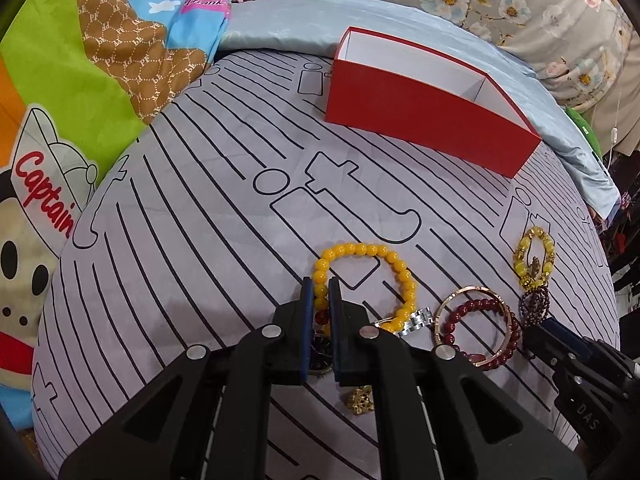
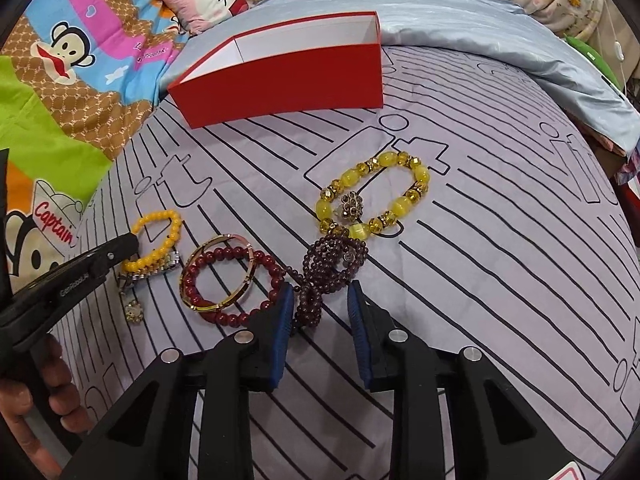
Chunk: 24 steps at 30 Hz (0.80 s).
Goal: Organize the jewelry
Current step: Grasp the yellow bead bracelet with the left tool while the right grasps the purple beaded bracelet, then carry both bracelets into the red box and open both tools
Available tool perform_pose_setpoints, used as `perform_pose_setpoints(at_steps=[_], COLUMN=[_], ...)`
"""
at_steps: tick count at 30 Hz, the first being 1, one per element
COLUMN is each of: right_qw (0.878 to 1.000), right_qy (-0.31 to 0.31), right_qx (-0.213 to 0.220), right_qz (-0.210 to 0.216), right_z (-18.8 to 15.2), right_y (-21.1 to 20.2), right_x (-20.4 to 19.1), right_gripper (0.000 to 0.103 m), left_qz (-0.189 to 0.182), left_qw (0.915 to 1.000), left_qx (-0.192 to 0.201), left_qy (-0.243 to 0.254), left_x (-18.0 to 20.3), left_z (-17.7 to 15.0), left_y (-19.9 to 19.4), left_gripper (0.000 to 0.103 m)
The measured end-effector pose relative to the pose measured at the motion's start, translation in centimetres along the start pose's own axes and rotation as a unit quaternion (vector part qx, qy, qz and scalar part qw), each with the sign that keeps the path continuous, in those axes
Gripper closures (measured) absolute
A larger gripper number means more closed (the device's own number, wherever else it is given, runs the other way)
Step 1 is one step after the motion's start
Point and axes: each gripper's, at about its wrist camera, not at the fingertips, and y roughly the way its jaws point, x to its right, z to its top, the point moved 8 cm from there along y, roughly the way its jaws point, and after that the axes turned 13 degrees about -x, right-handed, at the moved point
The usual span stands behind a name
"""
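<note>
An open red box [image 1: 428, 120] with a white inside stands at the far side of the lilac striped bedspread [image 1: 200, 216]; it also shows in the right wrist view [image 2: 288, 80]. My left gripper [image 1: 321, 292] is shut on the orange bead bracelet [image 1: 384, 256], which still lies on the cloth. My right gripper [image 2: 320, 300] is open, its jaws on either side of a dark purple bead strand [image 2: 332, 268]. A yellow crystal bracelet [image 2: 416, 176], a red bead bracelet [image 2: 228, 256] and a gold bangle [image 2: 200, 252] lie nearby.
A silver watch [image 1: 416, 320] and a small gold charm [image 1: 360, 400] lie under and beside my left gripper. Cartoon-print bedding [image 1: 80, 80] rises on the left, a pale blue quilt [image 2: 500, 32] and floral pillows behind the box. The bed edge drops off at right.
</note>
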Motion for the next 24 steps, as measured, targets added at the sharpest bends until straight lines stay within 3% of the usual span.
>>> perform_pose_setpoints(at_steps=[3, 5, 24], right_qw=[1.000, 1.000, 0.998], right_qy=[-0.005, -0.010, -0.004], right_qx=[0.008, 0.006, 0.051], right_qz=[-0.009, -0.012, 0.021], right_z=[0.1, 0.1, -0.6], right_y=[0.0, 0.1, -5.3], right_x=[-0.1, -0.2, 0.1], right_gripper=[0.084, 0.094, 0.096], left_qz=[-0.002, -0.003, -0.033], left_qw=[1.0000, 1.0000, 0.9988], left_qx=[-0.002, -0.003, 0.034], left_qy=[-0.001, -0.001, 0.009], left_x=[-0.1, -0.2, 1.1], left_z=[0.0, 0.0, 0.3], left_y=[0.1, 0.1, -4.8], left_gripper=[0.096, 0.096, 0.096])
